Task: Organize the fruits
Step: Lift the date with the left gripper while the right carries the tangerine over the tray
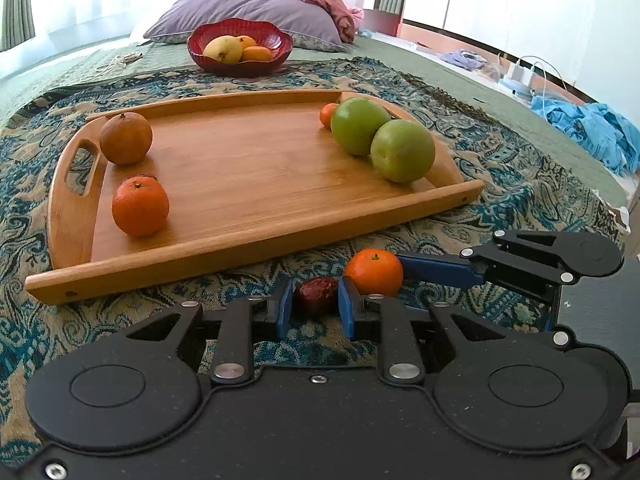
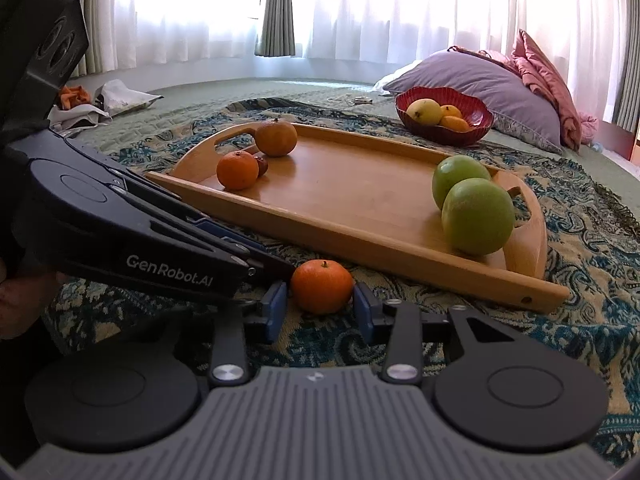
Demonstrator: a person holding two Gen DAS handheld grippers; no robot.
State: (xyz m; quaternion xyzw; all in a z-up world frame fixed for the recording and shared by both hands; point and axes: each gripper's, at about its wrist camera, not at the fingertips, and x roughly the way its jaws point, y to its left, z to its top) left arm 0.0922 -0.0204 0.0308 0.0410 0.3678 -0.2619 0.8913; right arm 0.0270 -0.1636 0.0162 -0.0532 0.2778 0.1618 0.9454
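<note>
Bamboo tray (image 1: 256, 160) on bed holds two green apples (image 1: 402, 150), oranges. Left on blanket: tangerine (image 2: 322, 286) between right gripper (image 2: 320, 306) pads, unclosed; red date (image 1: 316, 294) pinched in left gripper (image 1: 314, 304). Partway done.

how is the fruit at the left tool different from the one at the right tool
The red date is small, dark and wrinkled; the orange tangerine is bigger, bright and round. The left tool has closed on the date, while the right tool only flanks the tangerine. Both lie on the patterned blanket, outside the wooden tray.
</note>
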